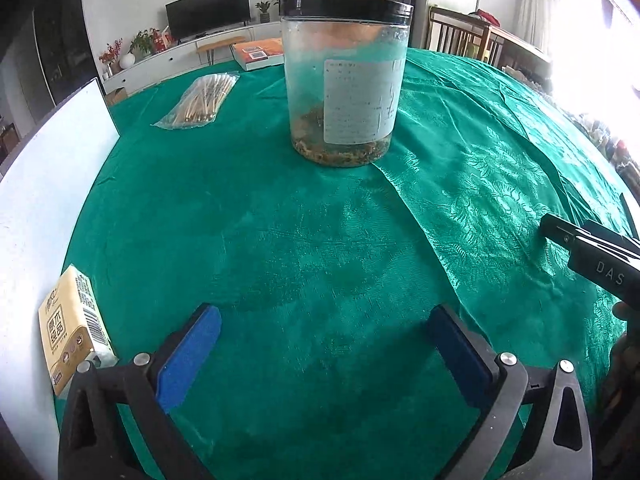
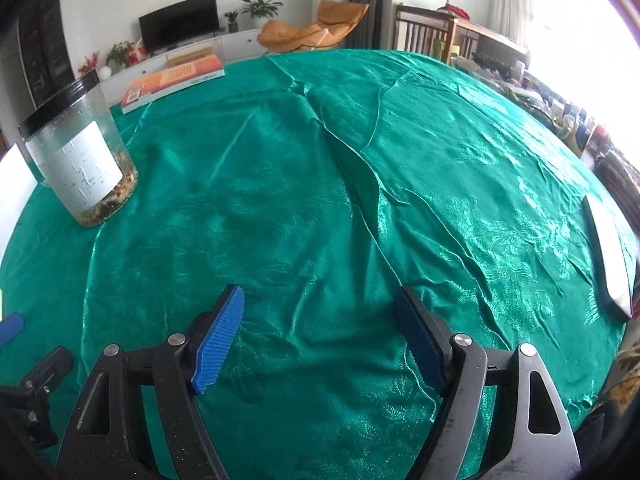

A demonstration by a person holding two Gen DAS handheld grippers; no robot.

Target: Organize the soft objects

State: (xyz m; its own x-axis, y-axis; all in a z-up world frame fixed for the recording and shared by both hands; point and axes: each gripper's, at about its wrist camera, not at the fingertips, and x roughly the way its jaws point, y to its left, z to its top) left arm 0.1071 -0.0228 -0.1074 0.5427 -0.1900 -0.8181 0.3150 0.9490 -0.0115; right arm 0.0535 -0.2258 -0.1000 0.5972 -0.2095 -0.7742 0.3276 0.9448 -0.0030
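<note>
Left wrist view: tissue pack (image 1: 74,330) upright at lower left, well short of the jar (image 1: 343,80), just beside left gripper (image 1: 324,354), nearer than right gripper (image 2: 320,340); long axis vertical; both jaws spread wide, holding nothing, above green-clothed surface (image 1: 320,240)

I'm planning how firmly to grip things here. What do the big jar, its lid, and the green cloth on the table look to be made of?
Jar: likely clear plastic, slightly cloudy; you can see through to the bits at the bottom, and a paper-like white label is stuck on. Lid: glossy black, probably plastic. Cloth: shiny satin-like woven fabric with a floral pattern; it creases and folds softly.
</note>
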